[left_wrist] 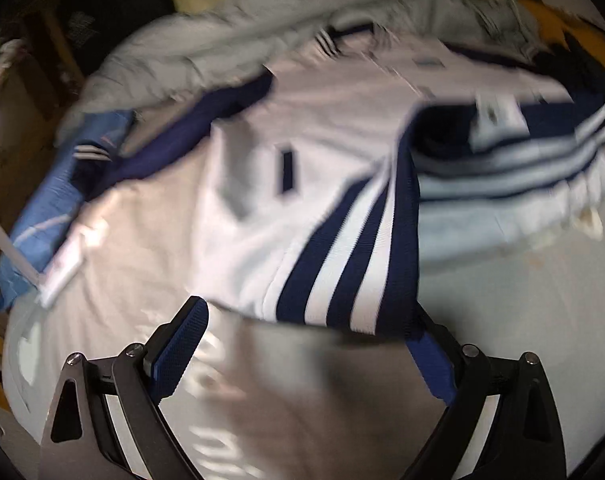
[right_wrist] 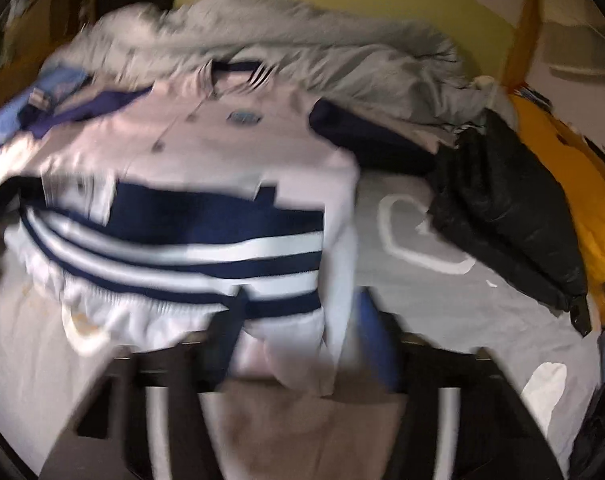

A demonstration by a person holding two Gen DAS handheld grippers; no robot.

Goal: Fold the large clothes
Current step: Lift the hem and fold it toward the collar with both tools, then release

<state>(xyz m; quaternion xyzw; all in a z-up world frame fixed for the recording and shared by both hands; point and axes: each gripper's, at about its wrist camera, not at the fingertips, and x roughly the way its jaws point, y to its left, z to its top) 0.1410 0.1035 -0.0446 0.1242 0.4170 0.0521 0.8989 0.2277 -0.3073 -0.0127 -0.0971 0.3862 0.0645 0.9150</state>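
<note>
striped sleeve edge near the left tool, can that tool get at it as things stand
Probably yes: the left tool stands open, the striped sleeve edge lies just ahead between its fingers, and nothing covers it on the grey sheet.

white jacket (left_wrist: 302, 184) with navy stripes lies partly folded on bed.

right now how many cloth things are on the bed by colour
white: 1, white jacket with navy stripes
grey: 1, crumpled grey blanket
black: 1, black puffy garment
yellow: 1, yellow fabric bundle
light blue: 1, light blue cloth
total: 5
</note>
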